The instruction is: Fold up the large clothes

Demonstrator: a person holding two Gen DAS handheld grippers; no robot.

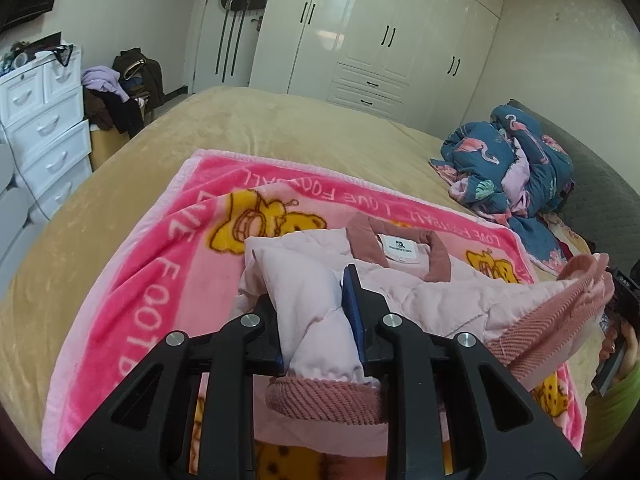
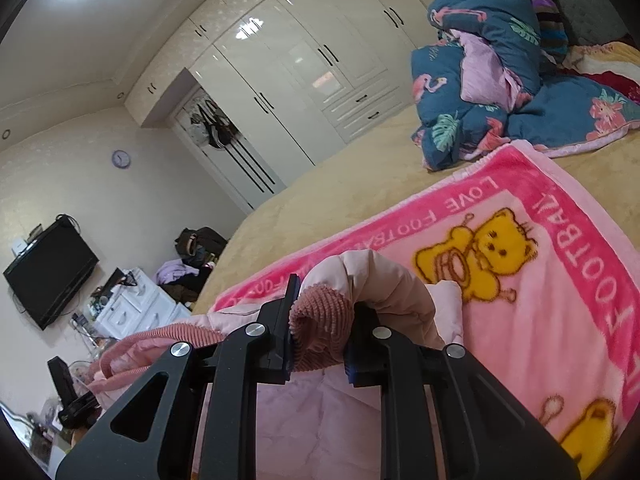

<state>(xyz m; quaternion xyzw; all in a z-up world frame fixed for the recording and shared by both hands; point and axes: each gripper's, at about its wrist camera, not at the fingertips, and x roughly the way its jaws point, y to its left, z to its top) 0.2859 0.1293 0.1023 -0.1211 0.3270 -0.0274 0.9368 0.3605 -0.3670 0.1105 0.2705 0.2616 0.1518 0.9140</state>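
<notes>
Left wrist view: the pale pink quilted jacket (image 1: 420, 292) lies on the pink cartoon blanket (image 1: 160, 280), its collar end pointing away from the camera toward the blanket's far border, so its length runs from the near edge of the blanket to the far one. The collar (image 1: 438, 260) and the cuffs are ribbed dusty-rose knit, and a white label (image 1: 402, 247) shows inside the neck. The left gripper (image 1: 316, 320) is clamped on a pale pink fold of a sleeve beside its ribbed cuff (image 1: 320, 400). Right wrist view: the right gripper (image 2: 320, 340) pinches the other ribbed cuff (image 2: 320, 324), raised just above the blanket (image 2: 560, 320). Beyond the blanket's far corner sits a crumpled blue flamingo-print quilt (image 1: 516, 160).
</notes>
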